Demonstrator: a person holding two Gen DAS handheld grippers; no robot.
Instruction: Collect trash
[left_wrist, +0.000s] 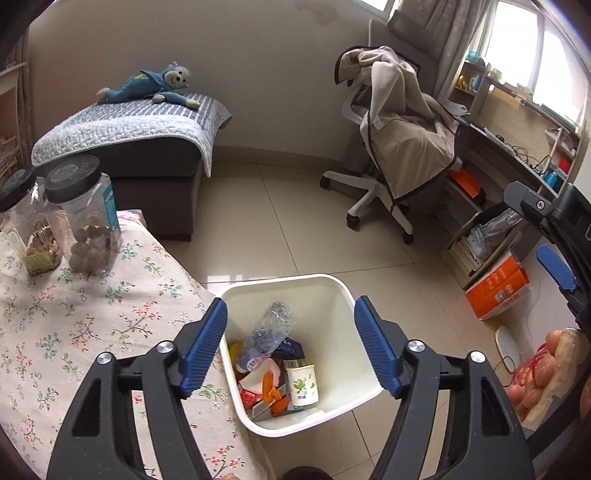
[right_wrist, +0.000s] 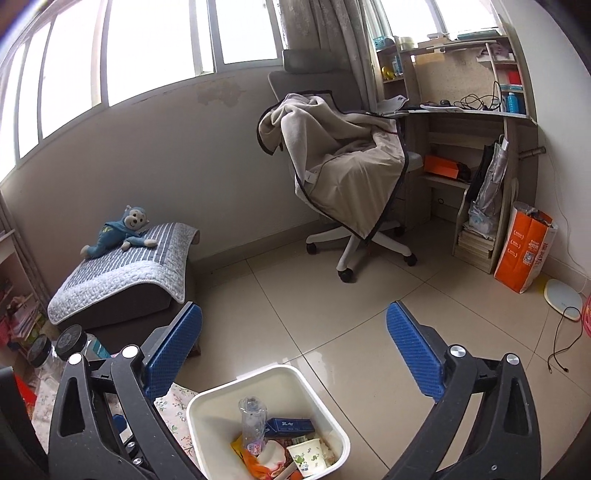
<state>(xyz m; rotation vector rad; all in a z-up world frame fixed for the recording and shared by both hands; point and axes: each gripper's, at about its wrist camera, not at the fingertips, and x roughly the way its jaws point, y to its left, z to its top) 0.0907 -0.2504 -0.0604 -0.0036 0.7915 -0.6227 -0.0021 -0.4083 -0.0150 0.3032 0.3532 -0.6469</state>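
Both the left gripper (left_wrist: 290, 345) and the right gripper (right_wrist: 293, 354) are hovering with fingers spread and empty above the bin (left_wrist: 334, 286), which is standing on the floor against the table (left_wrist: 66, 317) edge and holding the trash: a bottle (left_wrist: 267, 332), a cup (left_wrist: 303, 384) and wrappers. A careless swing risks tipping the bin. No labels are legible.

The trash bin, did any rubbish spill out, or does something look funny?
Nothing has spilled: the bottle, paper cup and wrappers all lie inside the white bin. The only untidy thing is the blanket slumped crookedly over the desk chair.
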